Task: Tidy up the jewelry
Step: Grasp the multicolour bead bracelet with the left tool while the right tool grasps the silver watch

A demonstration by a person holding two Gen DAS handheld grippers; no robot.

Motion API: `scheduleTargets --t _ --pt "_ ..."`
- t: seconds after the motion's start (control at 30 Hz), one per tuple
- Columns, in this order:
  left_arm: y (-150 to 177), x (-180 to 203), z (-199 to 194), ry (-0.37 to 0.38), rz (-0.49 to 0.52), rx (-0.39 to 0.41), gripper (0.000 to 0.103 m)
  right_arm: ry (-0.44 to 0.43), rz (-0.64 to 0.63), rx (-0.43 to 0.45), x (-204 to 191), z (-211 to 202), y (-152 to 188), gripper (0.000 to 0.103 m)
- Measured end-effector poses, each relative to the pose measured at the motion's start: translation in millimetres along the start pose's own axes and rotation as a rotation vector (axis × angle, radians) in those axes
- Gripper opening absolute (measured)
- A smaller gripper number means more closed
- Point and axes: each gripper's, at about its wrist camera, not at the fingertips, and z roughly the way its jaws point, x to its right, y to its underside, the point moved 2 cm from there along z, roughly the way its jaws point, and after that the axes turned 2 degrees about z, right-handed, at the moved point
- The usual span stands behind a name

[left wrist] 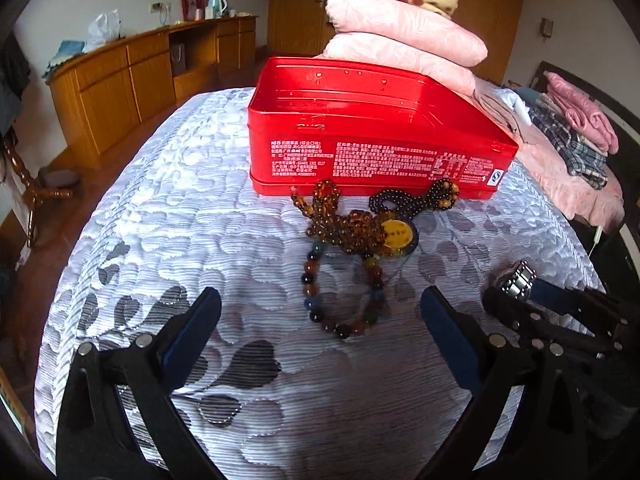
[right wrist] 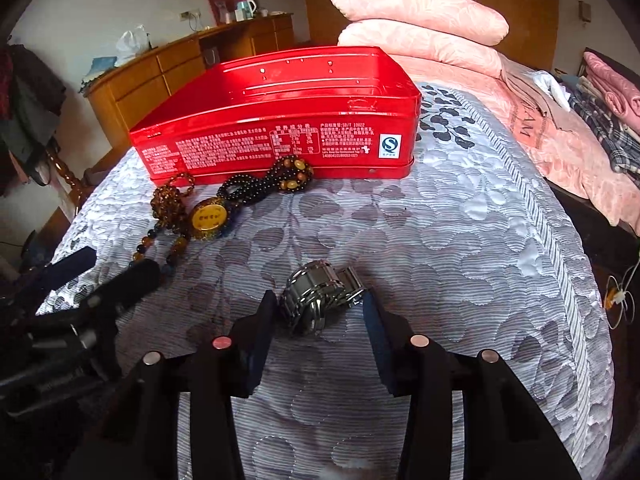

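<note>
A silver metal watch (right wrist: 312, 280) lies on the white patterned bedspread (right wrist: 440, 240), and my right gripper (right wrist: 318, 300) is shut on it, one pad against each side. The same watch (left wrist: 516, 276) shows in that right gripper (left wrist: 520, 294) at the right of the left wrist view. My left gripper (left wrist: 320, 300) stands open, low over the bed, with a multicoloured bead bracelet (left wrist: 310, 280) lying just ahead between its fingertips, untouched. An amber bead necklace (left wrist: 332, 216) with a yellow pendant (left wrist: 396, 234) and a dark bead strand (left wrist: 416, 200) lie against the open red tin (left wrist: 376, 152).
Stacked pink pillows (left wrist: 404, 36) sit behind the tin. Folded clothes (left wrist: 576, 136) lie on a pink cover at the right. A wooden cabinet (left wrist: 120, 80) stands along the left wall, past the bed's edge. My left gripper (right wrist: 108, 268) shows at the left of the right wrist view.
</note>
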Motion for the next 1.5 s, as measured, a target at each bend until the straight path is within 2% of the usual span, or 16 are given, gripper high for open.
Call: scheduleTargets --t 0.1,0.17,0.23,0.37,0.43,0.57,0.6,0.63,0.67,0.83,0.97,1.17,1.27,1.33,1.4,1.5 --pt "-1.5 2.2 -6.0 0.027 -0.020 0.033 0.067 -0.013 0.004 0.002 2.1 -0.1 -0.5 0.044" --pt "-2.0 8.4 -5.6 0.053 -0.008 0.031 0.064 -0.019 0.004 0.003 2.8 -0.6 -0.3 0.044" --pt "-2.1 16.0 -2.0 0.057 0.024 0.018 0.053 -0.022 0.003 0.003 3.7 -1.7 0.0 0.044" --pt "-2.4 29.8 8.6 0.054 0.063 -0.017 0.052 -0.026 0.003 0.005 5.9 -3.1 0.7 0.044" --pt "-1.8 33.5 14.1 0.060 0.074 -0.044 0.044 -0.028 0.005 0.006 6.7 -3.7 1.0 0.044" --pt "-0.5 35.2 21.4 0.058 0.078 -0.073 0.037 -0.026 0.006 0.007 6.9 -4.6 1.6 0.044" --pt "-0.6 33.3 21.3 0.056 0.067 -0.071 0.028 -0.024 0.005 0.008 7.0 -4.7 1.5 0.044" --pt "-0.7 29.9 20.5 0.049 0.055 -0.069 0.012 -0.021 0.003 0.008 6.5 -5.0 1.7 0.044" --pt "-0.6 26.1 20.3 0.052 0.040 -0.068 0.007 -0.020 0.003 0.008 6.6 -5.1 2.2 0.045" --pt "6.1 13.0 10.6 0.080 0.014 -0.049 0.007 -0.015 0.010 0.003 5.6 -7.1 3.7 0.046" --pt "14.9 -3.8 -1.8 0.083 -0.028 -0.036 0.007 -0.011 0.021 -0.009 3.8 -7.6 3.9 0.057" --pt "20.9 -16.2 -11.3 0.101 -0.045 -0.031 0.007 0.020 0.000 -0.006 -6.7 -0.6 1.8 0.060" --pt "21.0 -10.6 -6.8 0.107 -0.019 -0.040 0.017 0.031 -0.029 0.004 -12.6 4.2 -0.3 0.059" --pt "18.5 -3.2 -3.6 0.123 0.003 -0.035 0.036 0.012 -0.036 0.006 -14.4 6.0 -1.3 0.059" --pt "16.7 5.8 1.0 0.101 0.044 -0.033 0.040 0.007 -0.032 0.007 -13.4 5.9 -1.3 0.059" --pt "14.7 12.5 5.7 0.072 0.077 -0.039 0.038 0.003 -0.023 0.005 -11.1 3.1 0.8 0.058"
